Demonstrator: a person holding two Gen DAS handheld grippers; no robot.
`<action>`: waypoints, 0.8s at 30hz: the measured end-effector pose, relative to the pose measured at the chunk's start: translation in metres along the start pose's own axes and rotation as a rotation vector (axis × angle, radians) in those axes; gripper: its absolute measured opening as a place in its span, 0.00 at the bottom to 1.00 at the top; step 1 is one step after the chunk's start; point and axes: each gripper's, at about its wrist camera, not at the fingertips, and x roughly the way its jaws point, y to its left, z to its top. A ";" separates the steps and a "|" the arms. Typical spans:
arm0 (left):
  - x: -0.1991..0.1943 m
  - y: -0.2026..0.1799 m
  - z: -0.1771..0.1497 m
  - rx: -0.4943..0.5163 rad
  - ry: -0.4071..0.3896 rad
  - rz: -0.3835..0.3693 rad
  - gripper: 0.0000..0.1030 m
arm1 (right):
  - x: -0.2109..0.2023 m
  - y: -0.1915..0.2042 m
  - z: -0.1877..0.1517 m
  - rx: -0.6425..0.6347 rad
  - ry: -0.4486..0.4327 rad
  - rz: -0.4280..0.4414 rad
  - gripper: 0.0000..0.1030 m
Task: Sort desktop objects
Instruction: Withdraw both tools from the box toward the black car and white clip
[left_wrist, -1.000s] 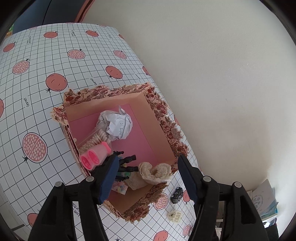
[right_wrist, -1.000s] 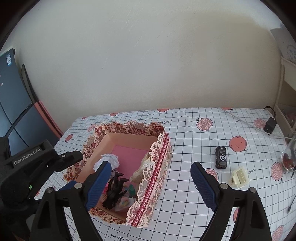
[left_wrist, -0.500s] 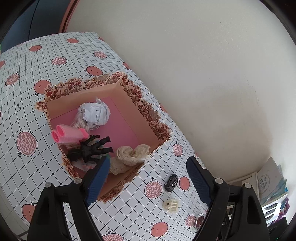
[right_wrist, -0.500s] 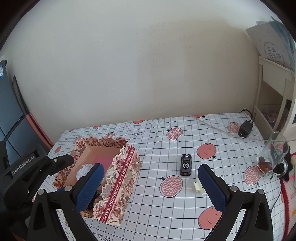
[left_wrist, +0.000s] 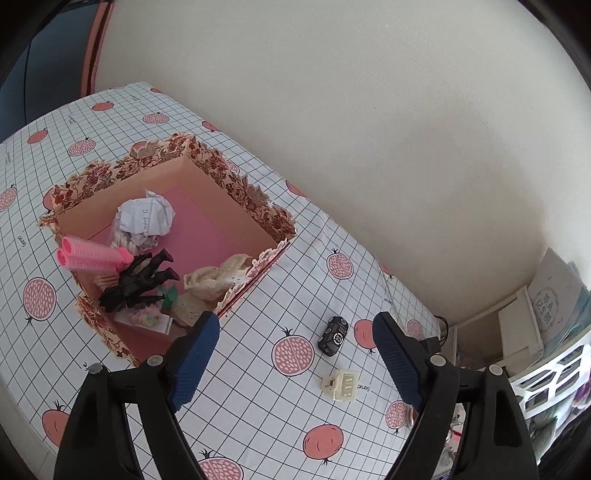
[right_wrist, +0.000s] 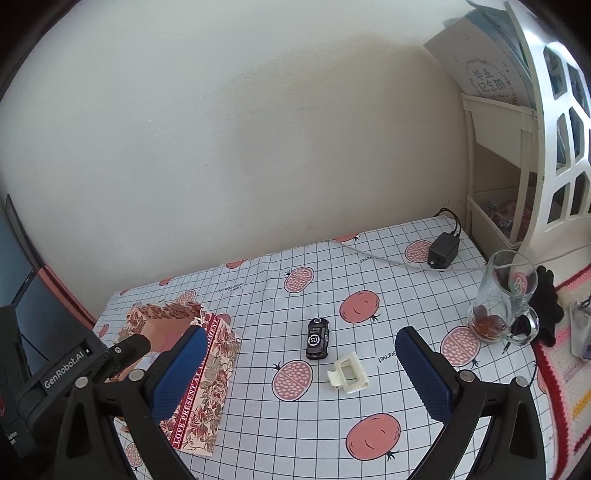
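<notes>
two small items are left out on the surface (right_wrist: 369, 413): a black toy car (right_wrist: 317, 338) and, just beside it on the near side, a cream plastic clip (right_wrist: 348, 373). they lie apart from each other by a narrow gap, well to the right of the floral box (left_wrist: 255, 201). inside the box are seen a crumpled paper ball (left_wrist: 146, 216), pink hair rollers (left_wrist: 92, 254), a black figure (left_wrist: 138, 282) and a cream knitted piece (left_wrist: 214, 278), so the sorting is judged mostly done, with the car and the clip next to be collected.

left tongs (left_wrist: 295, 354) are spread wide and empty, held above the surface between the box's near corner and the car. right tongs (right_wrist: 299, 373) are also spread wide and empty, with both items framed between the pads.

for the next move, a descent onto one item with the pads on either side is likely needed, without the neighbour being nudged.

open cloth lies all around the two items. a glass mug (right_wrist: 502, 299) and a black adapter (right_wrist: 443, 251) with its cable stand near the right and far edges, well apart. the wall runs close behind the surface.
</notes>
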 end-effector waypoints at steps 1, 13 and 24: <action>0.003 -0.004 -0.002 0.017 0.007 0.007 0.83 | 0.002 -0.004 0.000 0.005 0.007 -0.005 1.00; 0.040 -0.047 -0.031 0.272 0.001 0.063 0.83 | 0.033 -0.044 -0.008 0.029 0.064 -0.109 1.00; 0.098 -0.054 -0.038 0.439 0.096 0.103 0.83 | 0.083 -0.071 -0.033 -0.002 0.155 -0.151 1.00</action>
